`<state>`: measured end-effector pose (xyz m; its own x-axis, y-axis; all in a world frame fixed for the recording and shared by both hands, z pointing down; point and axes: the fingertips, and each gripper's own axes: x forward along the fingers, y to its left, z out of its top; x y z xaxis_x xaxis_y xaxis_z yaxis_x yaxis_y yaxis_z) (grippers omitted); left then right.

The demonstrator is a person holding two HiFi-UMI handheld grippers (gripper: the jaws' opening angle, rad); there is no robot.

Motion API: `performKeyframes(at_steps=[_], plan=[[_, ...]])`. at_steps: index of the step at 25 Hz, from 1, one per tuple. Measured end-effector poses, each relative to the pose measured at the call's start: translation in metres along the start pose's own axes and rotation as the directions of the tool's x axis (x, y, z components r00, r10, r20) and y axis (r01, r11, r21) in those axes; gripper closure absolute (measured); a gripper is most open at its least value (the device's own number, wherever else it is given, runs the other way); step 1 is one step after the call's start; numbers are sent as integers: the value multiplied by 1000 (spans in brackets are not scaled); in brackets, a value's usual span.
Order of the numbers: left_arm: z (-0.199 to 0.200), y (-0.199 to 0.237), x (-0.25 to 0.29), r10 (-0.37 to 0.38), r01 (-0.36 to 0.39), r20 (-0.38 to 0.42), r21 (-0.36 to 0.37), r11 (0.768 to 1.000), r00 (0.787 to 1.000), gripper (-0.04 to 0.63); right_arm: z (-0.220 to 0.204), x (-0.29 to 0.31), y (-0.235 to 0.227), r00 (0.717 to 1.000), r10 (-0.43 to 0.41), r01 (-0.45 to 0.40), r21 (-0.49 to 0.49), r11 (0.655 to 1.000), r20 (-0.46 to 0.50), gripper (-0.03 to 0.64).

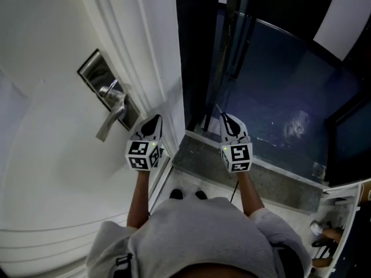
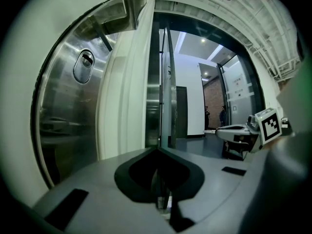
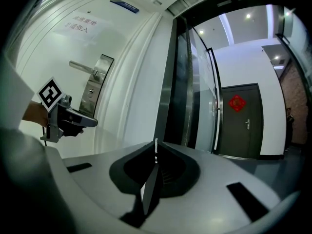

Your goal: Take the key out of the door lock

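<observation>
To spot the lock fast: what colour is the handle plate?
Shiny silver handle plate on the white door; best in head view.

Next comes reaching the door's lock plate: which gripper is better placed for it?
Left. The left gripper hovers close beside the lock plate, while the right gripper faces the open doorway, farther off. Both are shut, and I can't make out a key.

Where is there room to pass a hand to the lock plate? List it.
Free: the bare door face left of and below the lever handle, and the open doorway past the door edge. Crowded: between the lock plate and the left hand-held gripper.
</observation>
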<state>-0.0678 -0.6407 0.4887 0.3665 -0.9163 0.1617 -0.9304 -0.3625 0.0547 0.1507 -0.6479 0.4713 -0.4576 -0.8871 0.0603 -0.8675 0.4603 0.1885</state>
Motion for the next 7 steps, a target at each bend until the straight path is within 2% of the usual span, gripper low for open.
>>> performKeyframes(at_steps=[7], plan=[[0, -3, 1, -9, 9, -5, 0, 1000, 1000, 577, -1, 1, 2, 1000, 1, -1, 4, 1000, -9, 588]])
